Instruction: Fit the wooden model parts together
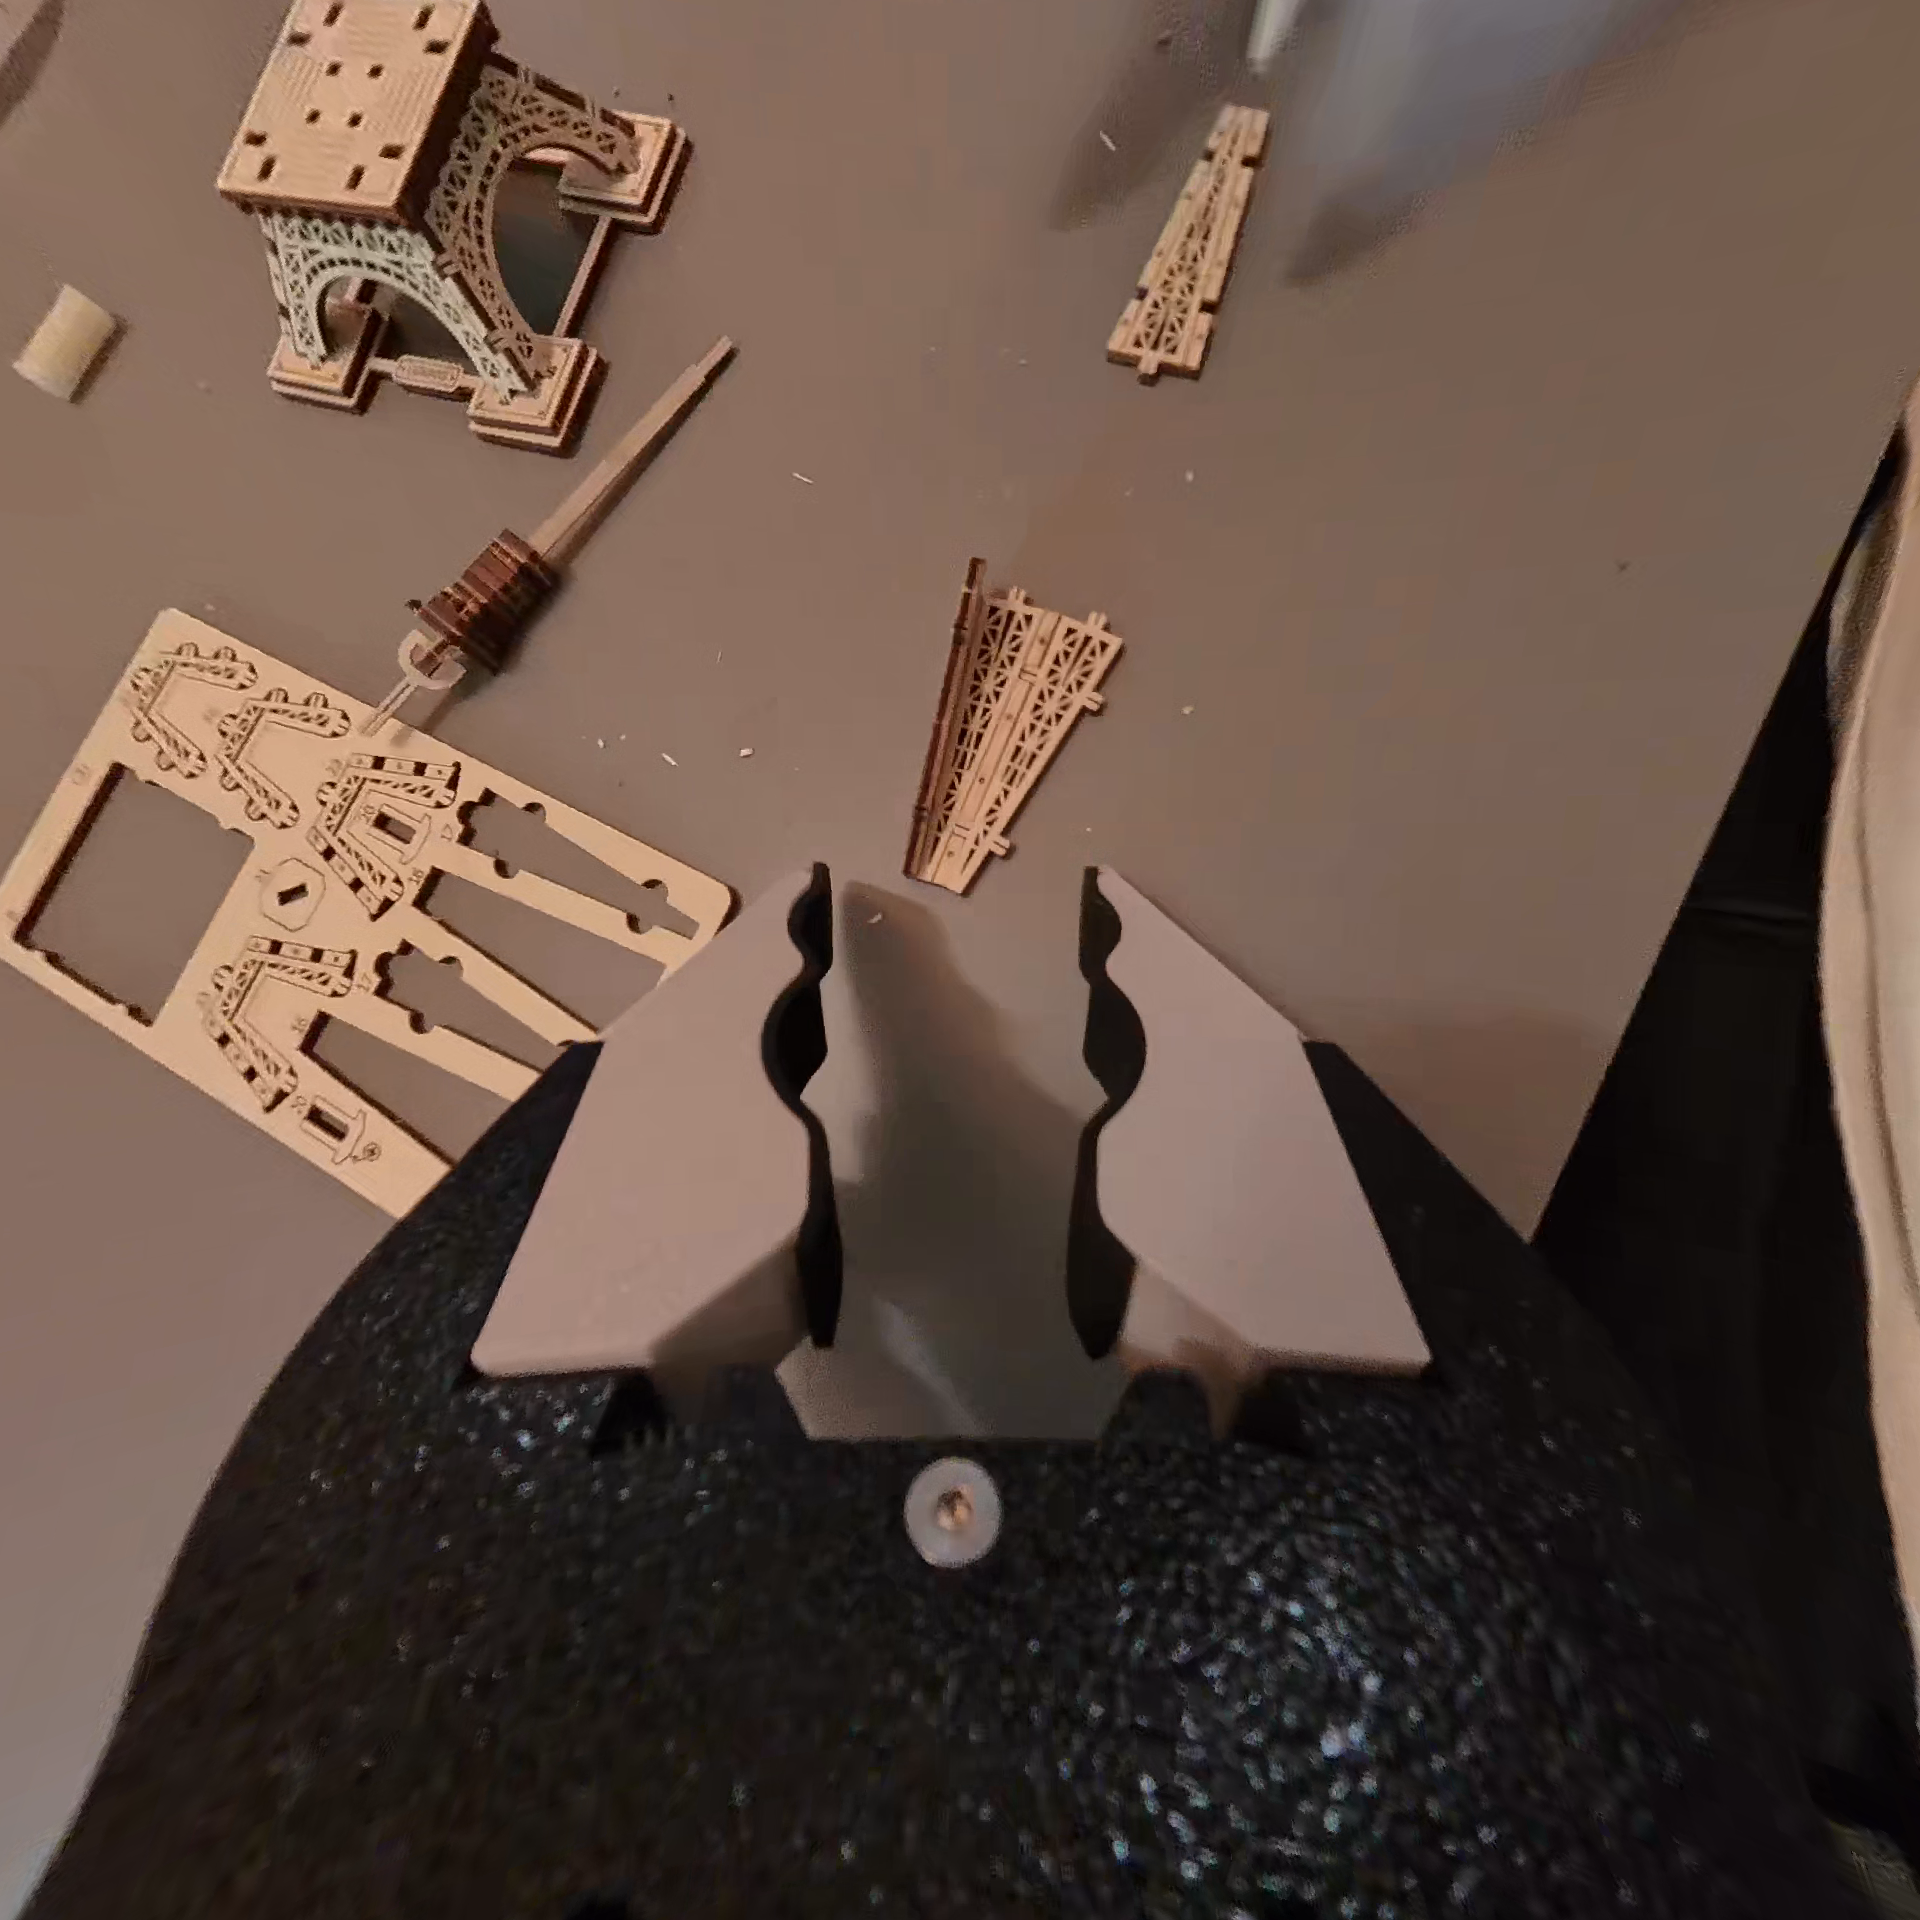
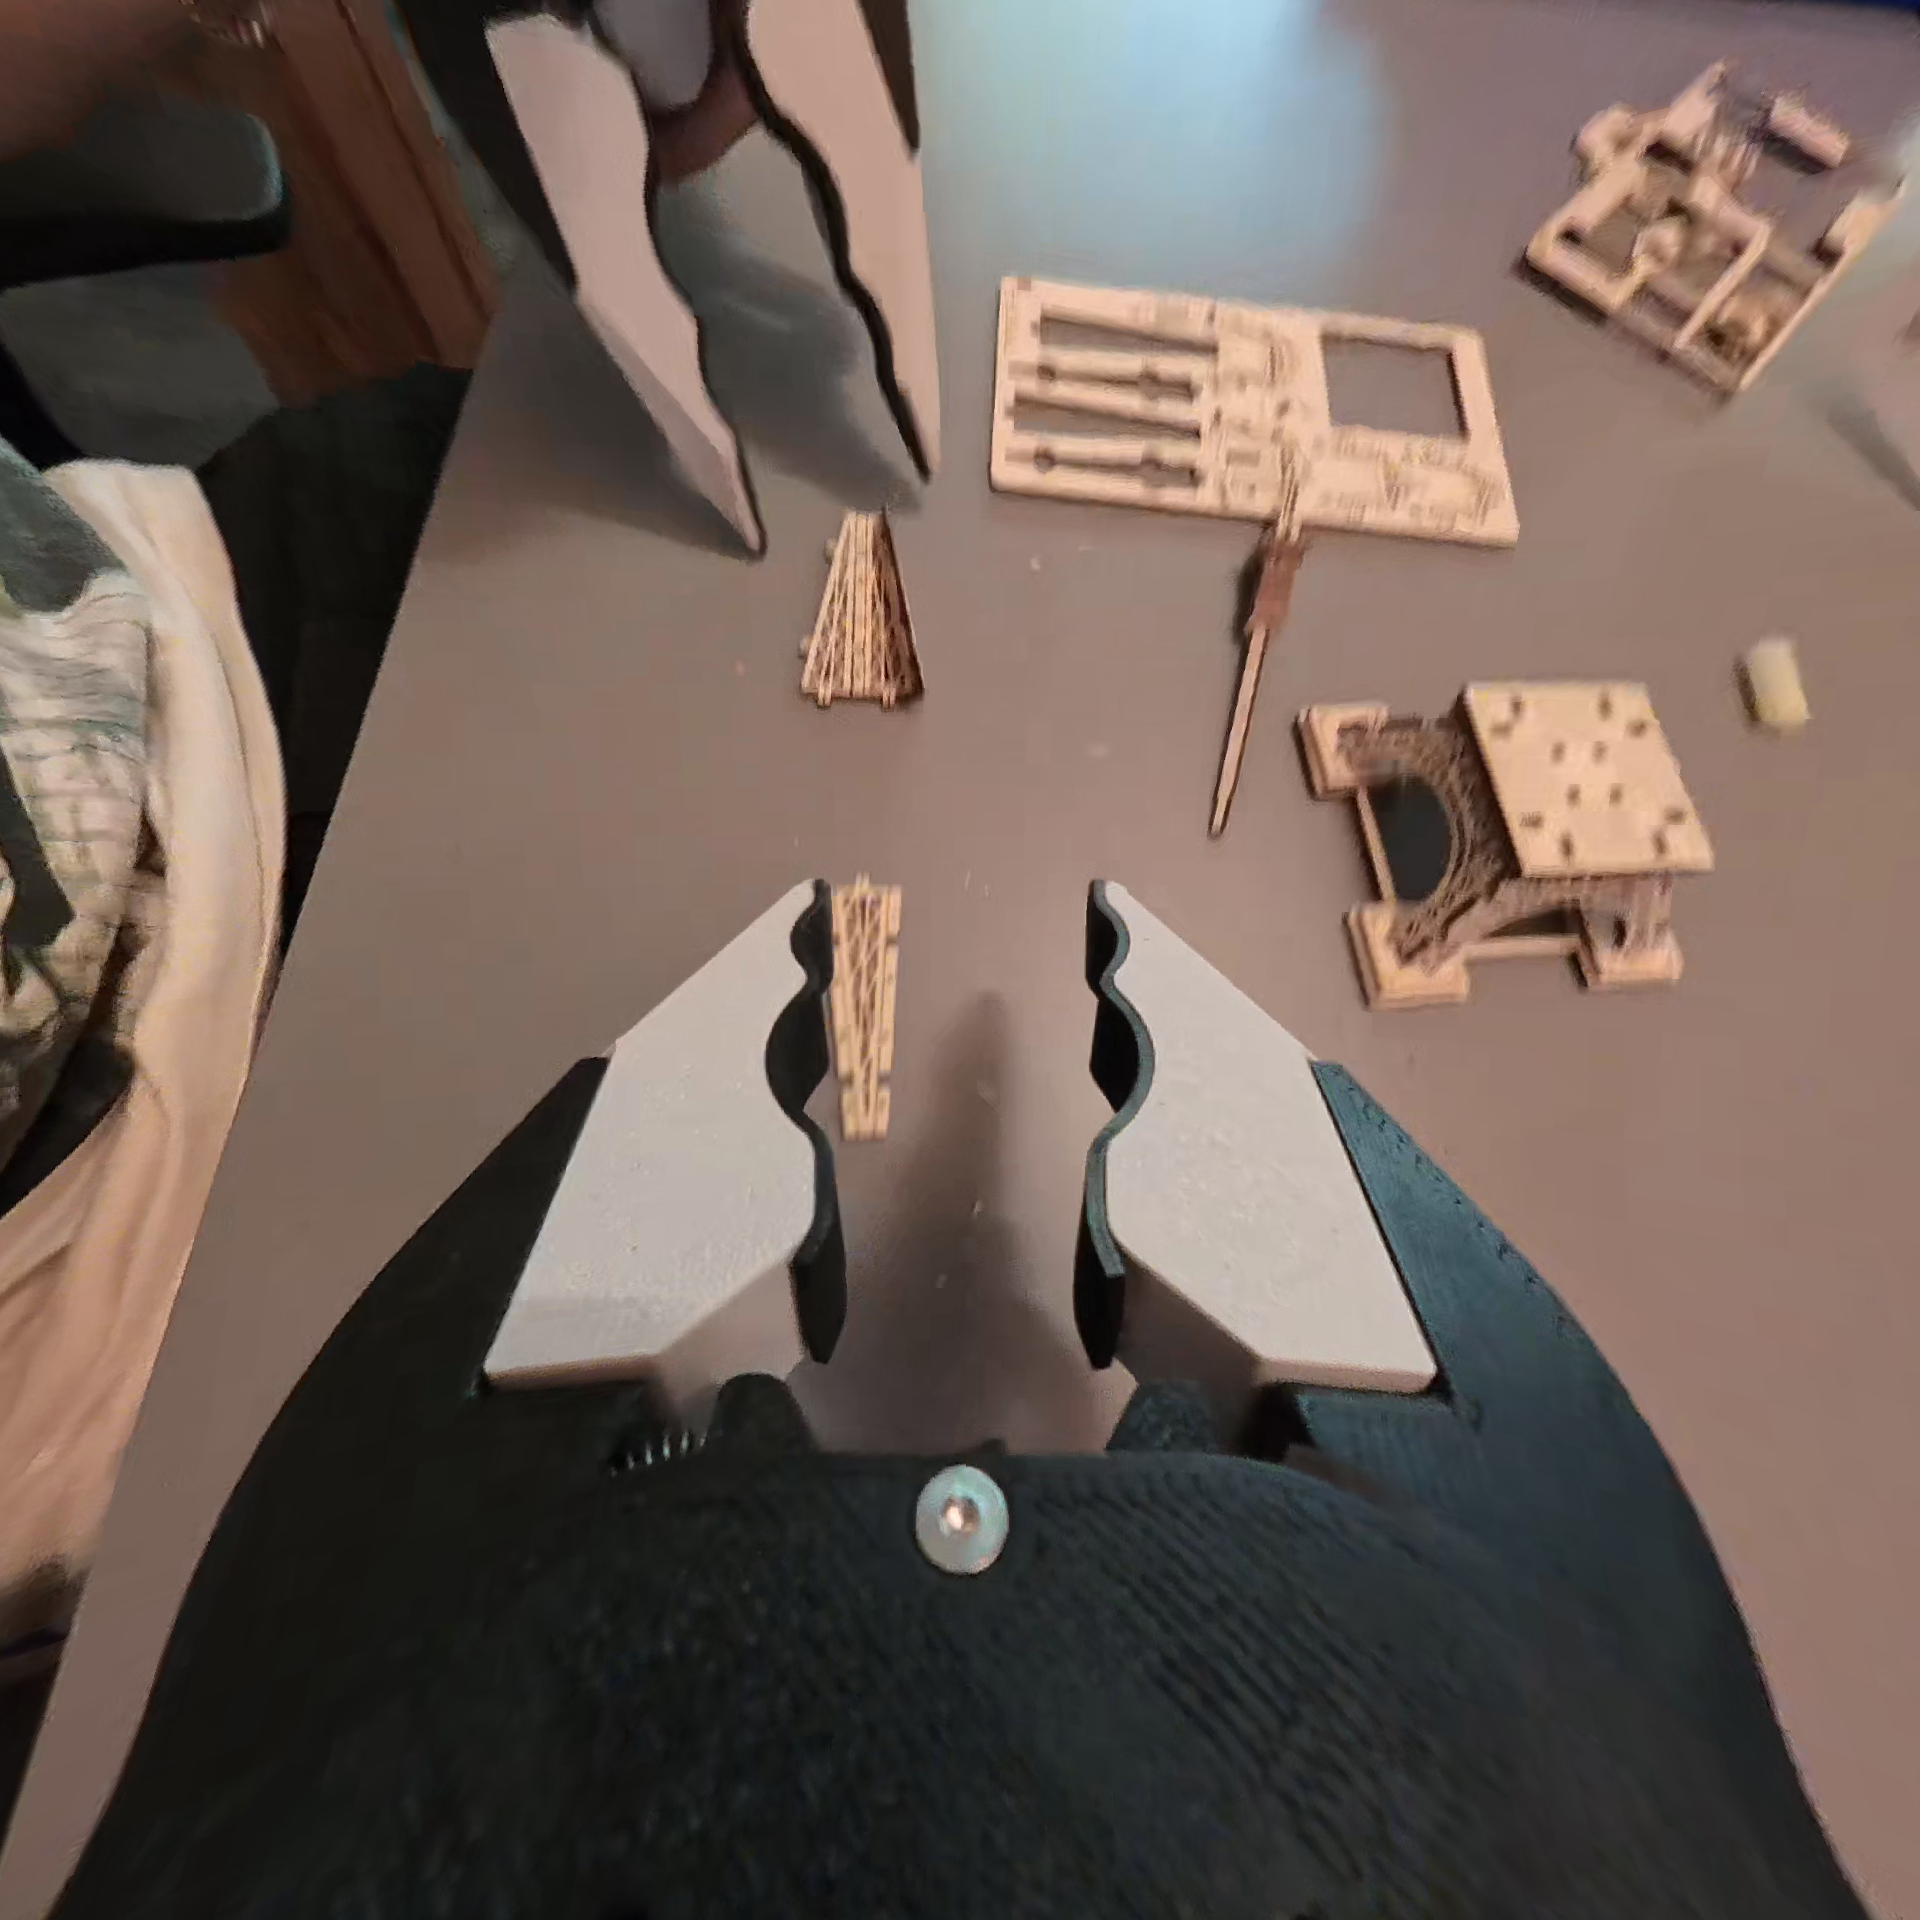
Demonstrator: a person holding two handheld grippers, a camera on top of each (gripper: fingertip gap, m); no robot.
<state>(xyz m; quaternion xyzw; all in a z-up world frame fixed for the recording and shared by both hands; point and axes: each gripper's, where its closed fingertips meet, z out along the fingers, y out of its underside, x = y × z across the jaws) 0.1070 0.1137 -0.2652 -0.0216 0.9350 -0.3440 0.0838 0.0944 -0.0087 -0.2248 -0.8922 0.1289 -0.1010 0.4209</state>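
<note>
Both views are dim and warm-toned, the grey tabletop reading brownish. In the left wrist view the tower base and part sheet are fairly sharp, while the top right corner dissolves into pale motion streaks and the far strut is slightly soft. The left claw throws soft shadows between its fingers. The right wrist view is blurrier throughout: the sheet, the far frame and the small block are smeared. A cool bluish sheen lies on the tabletop toward its far edge. Wide-angle bending stretches both pictures' edges; the right claw stays sharp.
</note>
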